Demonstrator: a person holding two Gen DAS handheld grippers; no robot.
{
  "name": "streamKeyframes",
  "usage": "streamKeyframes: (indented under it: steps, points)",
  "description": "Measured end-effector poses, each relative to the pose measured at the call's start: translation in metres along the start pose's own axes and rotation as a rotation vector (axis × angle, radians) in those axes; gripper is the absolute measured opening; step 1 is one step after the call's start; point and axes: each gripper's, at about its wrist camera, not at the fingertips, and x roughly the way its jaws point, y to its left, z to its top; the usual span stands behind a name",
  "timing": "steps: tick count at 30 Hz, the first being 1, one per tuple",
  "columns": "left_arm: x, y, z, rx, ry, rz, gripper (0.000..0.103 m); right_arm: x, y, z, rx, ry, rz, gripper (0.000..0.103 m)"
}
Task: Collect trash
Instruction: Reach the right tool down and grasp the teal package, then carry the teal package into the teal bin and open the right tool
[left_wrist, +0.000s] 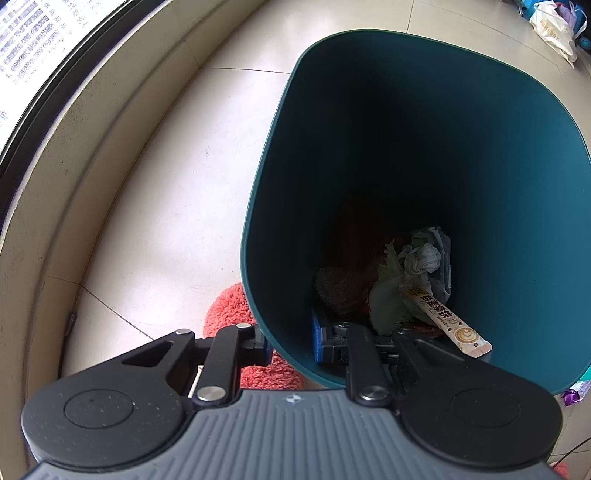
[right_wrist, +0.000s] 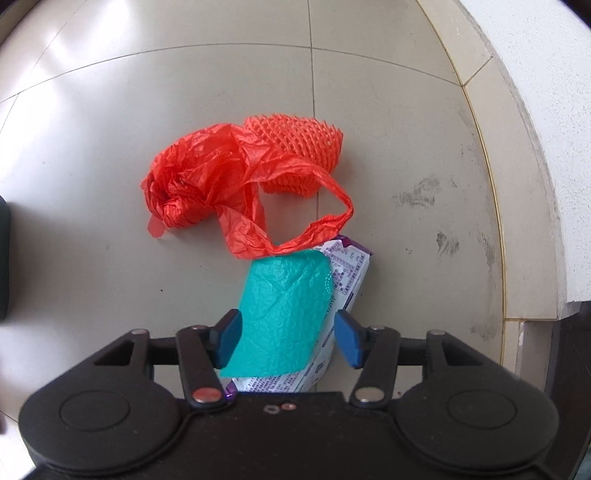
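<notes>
The left gripper (left_wrist: 291, 343) pinched the rim of the dark teal plastic bin (left_wrist: 517, 155), one jaw inside and one outside, steadying it. The right gripper (right_wrist: 288, 339) hung over the tiled floor (right_wrist: 110, 280) with jaws spread astride a teal embossed packet (right_wrist: 284, 310) lying on a purple-and-white printed wrapper (right_wrist: 347, 273); whether the pads touched it I could not tell. Beyond lay a crumpled red plastic bag (right_wrist: 199, 177) and orange foam netting (right_wrist: 299, 151). Judged mid-collection; next, close on the packet and carry it to the bin.

Readable text: little, mostly too blurred.
Coffee sachet (left_wrist: 445, 317) in the bin (left_wrist: 280, 206) bears Chinese characters; white bag (left_wrist: 553, 31) and purple-white wrapper (right_wrist: 349, 275) print illegible.
</notes>
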Motion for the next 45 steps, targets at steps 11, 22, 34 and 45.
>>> streamKeyframes:
  steps: [11,22,34,45]
  points:
    - [0.001,-0.004,-0.001,0.008,-0.005,0.009,0.018,0.051,0.019,-0.008,0.027,0.060,-0.039,0.061]
    - [0.000,-0.001,-0.001,0.000,-0.001,-0.005,0.019,0.056,0.035,-0.021,-0.065,0.068,-0.121,0.008]
    - [0.000,0.000,-0.001,-0.003,-0.005,0.001,0.019,-0.021,0.038,-0.016,-0.193,0.057,0.047,0.005]
    - [-0.001,0.001,0.001,-0.013,-0.001,-0.005,0.019,-0.144,0.063,-0.018,-0.280,-0.114,0.224,0.006]
